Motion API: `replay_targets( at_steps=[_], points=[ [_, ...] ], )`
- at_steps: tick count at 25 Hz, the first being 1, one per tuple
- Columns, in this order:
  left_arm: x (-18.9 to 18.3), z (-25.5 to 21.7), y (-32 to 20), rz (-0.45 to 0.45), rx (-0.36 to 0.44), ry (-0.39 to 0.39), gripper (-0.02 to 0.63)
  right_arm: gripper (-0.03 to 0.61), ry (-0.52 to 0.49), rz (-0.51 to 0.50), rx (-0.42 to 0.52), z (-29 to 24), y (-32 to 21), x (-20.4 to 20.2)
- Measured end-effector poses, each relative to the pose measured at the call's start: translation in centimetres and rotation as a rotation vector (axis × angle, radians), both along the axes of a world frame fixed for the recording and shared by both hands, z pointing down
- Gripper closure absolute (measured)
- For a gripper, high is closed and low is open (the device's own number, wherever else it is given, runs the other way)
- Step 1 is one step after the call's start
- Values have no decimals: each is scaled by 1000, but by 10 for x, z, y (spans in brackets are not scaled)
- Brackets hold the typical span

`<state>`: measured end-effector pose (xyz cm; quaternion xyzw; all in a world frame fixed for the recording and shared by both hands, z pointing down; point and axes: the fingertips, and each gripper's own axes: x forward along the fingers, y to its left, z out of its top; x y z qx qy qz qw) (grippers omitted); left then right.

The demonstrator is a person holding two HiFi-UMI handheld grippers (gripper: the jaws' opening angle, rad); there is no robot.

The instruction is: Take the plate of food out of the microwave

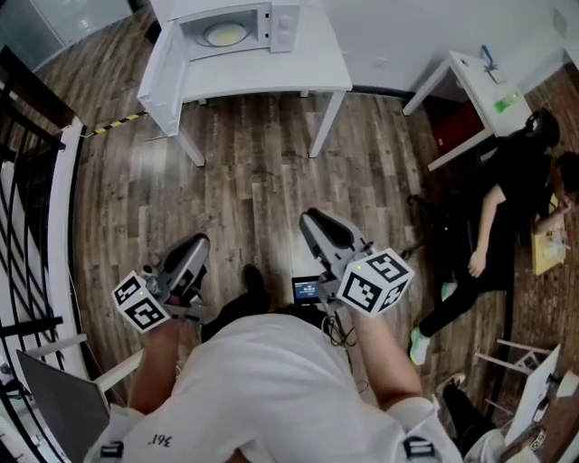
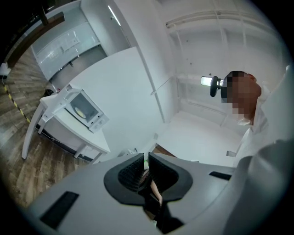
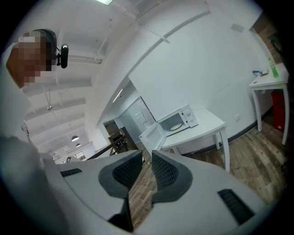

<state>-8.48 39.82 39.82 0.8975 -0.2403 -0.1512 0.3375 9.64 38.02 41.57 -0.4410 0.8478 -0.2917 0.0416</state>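
Microwave (image 1: pixel 271 23) at far edge of white table (image 1: pixel 312 68), door open; plate of food (image 1: pixel 224 34) inside, untouched. Left gripper (image 1: pixel 194 244) and right gripper (image 1: pixel 312 222) well apart from it, jaws slightly parted, empty. Approach, grasp and withdrawal all left.

An open, office-like workroom - bare white walls (image 3: pixel 193 59), a wood-plank floor (image 1: pixel 262 172) and two plain white benches: one bench (image 1: pixel 317 68) carries a microwave (image 1: pixel 231 27), the second bench (image 1: pixel 470 77) stands apart. Hazard tape (image 1: pixel 113 124) and a black railing (image 1: pixel 27 226) edge the floor - ceiling lamps (image 3: pixel 74 137) hang beyond.
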Motion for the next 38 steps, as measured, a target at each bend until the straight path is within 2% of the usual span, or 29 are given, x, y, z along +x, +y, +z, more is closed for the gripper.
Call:
replay_targets(
  at_steps=[8, 18, 27, 38],
  points=[
    [-24, -1, -59, 82, 9, 27, 580, 529, 25, 72, -5, -4, -49, -24],
    [-26, 14, -100, 107, -31, -25, 606, 529, 55, 123, -16, 2, -90, -25],
    [-17, 24, -146, 48, -48, -59, 606, 531, 59, 38, -36, 16, -157, -29],
    [44, 34, -248, -48, -79, -82, 606, 531, 68, -48, -64, 28, -267, 20]
  ],
)
